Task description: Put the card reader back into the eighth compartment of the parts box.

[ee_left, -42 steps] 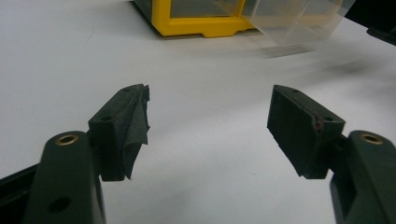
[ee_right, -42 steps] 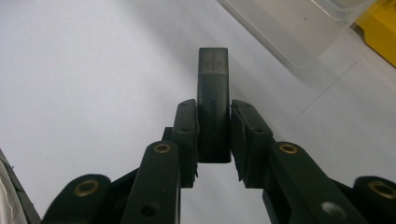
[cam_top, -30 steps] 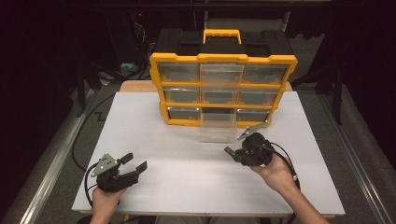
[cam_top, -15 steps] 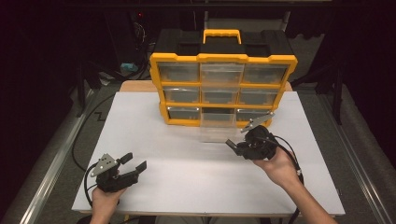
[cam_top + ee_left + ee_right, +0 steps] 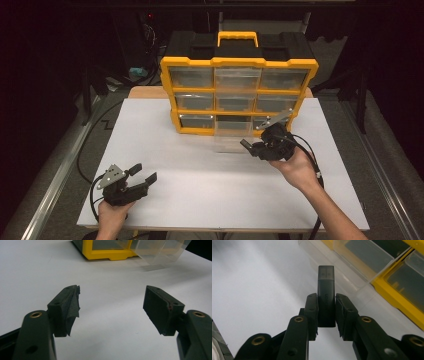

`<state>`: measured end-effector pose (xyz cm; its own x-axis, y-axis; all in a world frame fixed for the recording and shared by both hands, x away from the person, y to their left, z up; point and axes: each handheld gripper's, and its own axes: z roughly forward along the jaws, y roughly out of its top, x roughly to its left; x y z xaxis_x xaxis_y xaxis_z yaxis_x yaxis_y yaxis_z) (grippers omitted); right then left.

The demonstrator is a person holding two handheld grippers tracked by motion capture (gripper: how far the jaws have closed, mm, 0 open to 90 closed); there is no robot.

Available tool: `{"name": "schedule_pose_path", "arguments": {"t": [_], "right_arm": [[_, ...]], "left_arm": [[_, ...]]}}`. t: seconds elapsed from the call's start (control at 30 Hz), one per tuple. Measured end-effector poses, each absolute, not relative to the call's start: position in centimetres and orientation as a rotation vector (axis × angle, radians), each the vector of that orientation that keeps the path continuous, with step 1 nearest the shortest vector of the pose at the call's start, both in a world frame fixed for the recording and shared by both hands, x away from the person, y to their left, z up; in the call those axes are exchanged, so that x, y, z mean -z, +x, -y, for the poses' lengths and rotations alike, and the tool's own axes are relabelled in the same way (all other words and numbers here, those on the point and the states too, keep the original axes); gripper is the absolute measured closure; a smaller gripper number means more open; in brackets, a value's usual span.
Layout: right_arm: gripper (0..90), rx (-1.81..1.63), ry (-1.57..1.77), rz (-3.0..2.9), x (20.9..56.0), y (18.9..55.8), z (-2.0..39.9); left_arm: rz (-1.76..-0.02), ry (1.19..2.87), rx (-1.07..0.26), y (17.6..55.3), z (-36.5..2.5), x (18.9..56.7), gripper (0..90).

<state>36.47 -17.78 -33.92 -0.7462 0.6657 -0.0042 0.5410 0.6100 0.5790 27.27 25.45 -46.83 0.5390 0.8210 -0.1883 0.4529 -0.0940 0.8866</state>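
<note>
Small black rectangular plastic block [image 5: 326, 295] sits clamped upright between right gripper [image 5: 326, 312] jaws, just in front of pulled-out clear plastic drawer [image 5: 231, 136] of yellow-and-black organiser [image 5: 239, 65]. Risk: narrow grip, block pivots or clips drawer rim, drops outside. Left gripper [image 5: 112, 307] gapes wide, empty, well away from organiser.

Black hand-held tools, bare forearms

I see each tool [image 5: 142, 176] [image 5: 248, 146] built of matte black links with brass-ringed rivet holes, flat dark pads [image 5: 162, 307], the left one frayed; grey three-cornered plates ride on top, black cables trail behind, and no sleeves cover the forearms.
</note>
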Motion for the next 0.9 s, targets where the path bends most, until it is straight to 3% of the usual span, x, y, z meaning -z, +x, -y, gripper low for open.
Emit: {"name": "schedule_pose_path", "arguments": {"t": [0.9], "right_arm": [[73.2, -0.806, 1.035, -2.592, 33.3, 40.8, 15.9]], "left_arm": [[-1.08, 1.725, -0.442, 27.3, -25.5, 46.9, 30.0]]}}
